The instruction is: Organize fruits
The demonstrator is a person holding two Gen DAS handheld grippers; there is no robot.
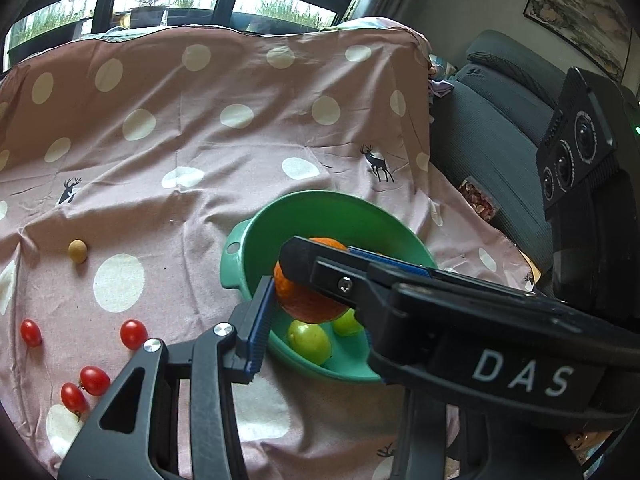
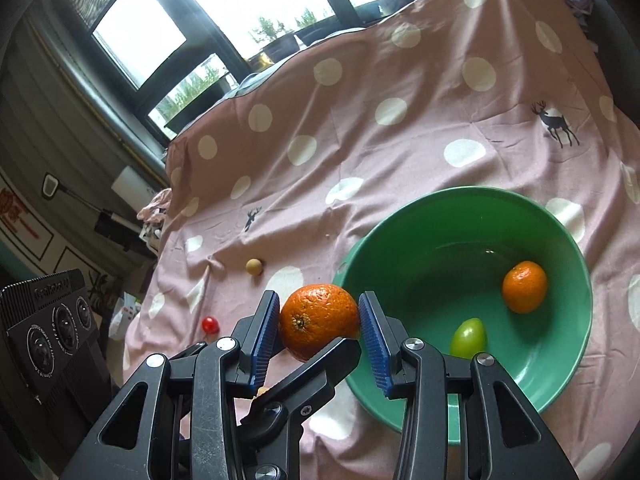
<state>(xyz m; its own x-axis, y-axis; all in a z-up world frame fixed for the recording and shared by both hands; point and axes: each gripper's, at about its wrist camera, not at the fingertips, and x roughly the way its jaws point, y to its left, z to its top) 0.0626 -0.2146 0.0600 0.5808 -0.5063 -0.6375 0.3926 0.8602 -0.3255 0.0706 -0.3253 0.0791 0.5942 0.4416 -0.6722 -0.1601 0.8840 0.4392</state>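
Right hand-held gripper [image 2: 319, 322] pinching a tangerine [image 2: 318, 320], just left of green bowl [image 2: 400, 416]; left's grip unclear.

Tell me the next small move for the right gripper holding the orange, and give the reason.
Probably carry it a little further over the green bowl and then let go. The right gripper is clamped on the orange, which in its view sits just short of the bowl's rim, above the pink spotted cloth. Another orange and a green fruit already lie inside.
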